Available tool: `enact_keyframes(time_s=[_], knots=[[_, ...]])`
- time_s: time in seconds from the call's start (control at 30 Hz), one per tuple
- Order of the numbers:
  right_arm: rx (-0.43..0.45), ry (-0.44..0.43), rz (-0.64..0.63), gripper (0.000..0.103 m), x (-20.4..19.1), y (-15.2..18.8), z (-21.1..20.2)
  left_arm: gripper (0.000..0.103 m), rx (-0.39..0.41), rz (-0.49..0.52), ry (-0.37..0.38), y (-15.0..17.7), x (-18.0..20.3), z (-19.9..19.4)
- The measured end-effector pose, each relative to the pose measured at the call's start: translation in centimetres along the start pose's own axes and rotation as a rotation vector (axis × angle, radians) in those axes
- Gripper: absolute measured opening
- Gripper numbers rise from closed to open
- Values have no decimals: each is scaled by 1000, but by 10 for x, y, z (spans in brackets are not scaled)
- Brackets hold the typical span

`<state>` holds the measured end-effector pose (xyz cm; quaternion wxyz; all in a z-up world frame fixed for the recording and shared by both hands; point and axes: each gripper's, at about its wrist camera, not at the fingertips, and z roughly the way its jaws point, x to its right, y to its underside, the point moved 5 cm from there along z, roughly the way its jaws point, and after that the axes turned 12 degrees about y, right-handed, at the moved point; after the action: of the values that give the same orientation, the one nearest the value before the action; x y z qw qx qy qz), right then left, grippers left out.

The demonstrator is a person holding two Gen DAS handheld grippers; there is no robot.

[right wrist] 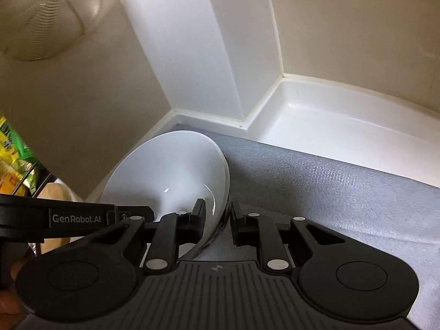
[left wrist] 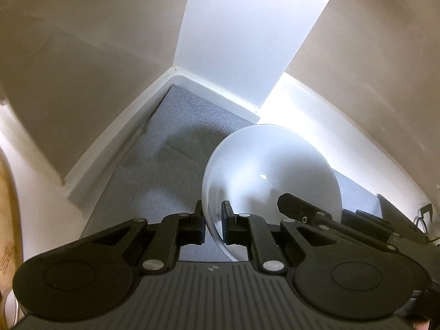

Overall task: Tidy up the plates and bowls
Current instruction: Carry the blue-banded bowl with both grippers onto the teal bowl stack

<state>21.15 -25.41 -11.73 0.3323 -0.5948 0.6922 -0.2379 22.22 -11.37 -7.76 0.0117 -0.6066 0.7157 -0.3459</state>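
White bowl (left wrist: 271,170) clamped by its rim between both sets of jaws: left gripper (left wrist: 213,221) on one side, right gripper (right wrist: 217,214) on the opposite side. Tilted above the grey mat (right wrist: 330,187), apparently lifted clear, near the white corner wall (right wrist: 209,55).

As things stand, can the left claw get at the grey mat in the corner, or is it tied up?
Probably not: the left claw is shut on the rim of the white bowl, as is the right claw. The grey mat itself lies bare ahead; the bowl would have to go down first.
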Motion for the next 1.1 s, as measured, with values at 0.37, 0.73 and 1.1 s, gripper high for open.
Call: enact_keyframes(time_s=[0.37,0.73,1.1], knots=[[23,-19,-61,21,-21,23,-43,12,40,-17,14,20,-7,-30],[31,-44,-102,21,-45,45,-75,12,58,-20,22,43,-15,-50],[-4,-95,-151,21,-68,72,-94,13,30,-24,8,82,-32,-78]])
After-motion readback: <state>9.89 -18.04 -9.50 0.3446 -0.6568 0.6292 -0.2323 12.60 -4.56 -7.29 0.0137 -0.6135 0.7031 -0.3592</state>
